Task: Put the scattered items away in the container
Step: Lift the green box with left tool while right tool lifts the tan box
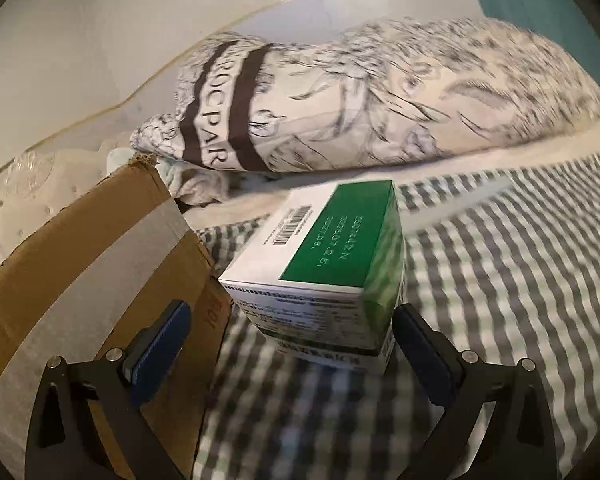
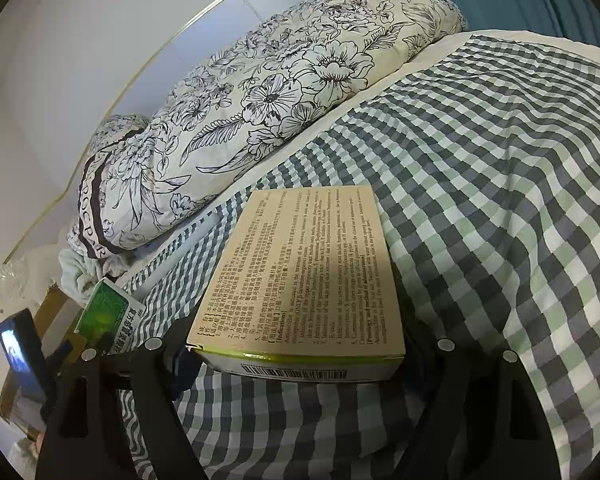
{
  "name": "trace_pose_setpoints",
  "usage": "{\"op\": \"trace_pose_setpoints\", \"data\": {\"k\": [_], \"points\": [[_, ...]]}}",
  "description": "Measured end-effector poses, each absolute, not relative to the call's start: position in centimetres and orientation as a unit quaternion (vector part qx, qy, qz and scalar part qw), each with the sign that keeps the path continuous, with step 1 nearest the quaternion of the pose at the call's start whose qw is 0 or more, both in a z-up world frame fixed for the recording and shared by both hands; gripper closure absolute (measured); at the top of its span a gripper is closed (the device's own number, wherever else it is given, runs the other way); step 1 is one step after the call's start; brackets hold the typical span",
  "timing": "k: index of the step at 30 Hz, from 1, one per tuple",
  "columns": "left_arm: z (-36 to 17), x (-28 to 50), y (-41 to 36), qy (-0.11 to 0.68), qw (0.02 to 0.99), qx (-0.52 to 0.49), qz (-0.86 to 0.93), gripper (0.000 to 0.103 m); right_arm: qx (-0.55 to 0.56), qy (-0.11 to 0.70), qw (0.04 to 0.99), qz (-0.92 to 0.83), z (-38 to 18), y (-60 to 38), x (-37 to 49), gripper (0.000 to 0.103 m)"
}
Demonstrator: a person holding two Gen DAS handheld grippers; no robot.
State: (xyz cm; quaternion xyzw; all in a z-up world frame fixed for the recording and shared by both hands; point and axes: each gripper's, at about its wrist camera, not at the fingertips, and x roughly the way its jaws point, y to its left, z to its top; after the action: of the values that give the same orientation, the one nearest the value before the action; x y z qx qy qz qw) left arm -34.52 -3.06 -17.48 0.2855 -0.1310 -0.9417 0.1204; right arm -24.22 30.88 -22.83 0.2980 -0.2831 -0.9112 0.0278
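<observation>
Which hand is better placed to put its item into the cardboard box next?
Probably left: the open left claw straddles the green box right beside the cardboard box. The right claw grips the beige box, farther from it.

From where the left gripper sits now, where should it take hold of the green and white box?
Grip the green and white box across its two long side faces, near the end closest to the left gripper, coming straight ahead along the checked bedcover. The box lies flat with that short end already between the open pads, which flank it untouched. The cardboard container stands close on its left, so keep that finger clear.
</observation>
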Motion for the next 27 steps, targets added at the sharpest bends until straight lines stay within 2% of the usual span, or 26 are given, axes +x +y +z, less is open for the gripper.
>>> {"op": "trace_pose_setpoints", "data": {"k": [19,27], "points": [[-15.6,-36.4,-5.5,-0.134,0.087,0.264,-0.951,0.000,0.295,-0.288,0.030,-0.911,-22.7,31.0,-24.2,0.023],[-17.5,-38.5,-4.7,-0.137,0.087,0.288,-0.944,0.000,0.293,-0.291,0.031,-0.910,-22.7,31.1,-24.2,0.023]]}}
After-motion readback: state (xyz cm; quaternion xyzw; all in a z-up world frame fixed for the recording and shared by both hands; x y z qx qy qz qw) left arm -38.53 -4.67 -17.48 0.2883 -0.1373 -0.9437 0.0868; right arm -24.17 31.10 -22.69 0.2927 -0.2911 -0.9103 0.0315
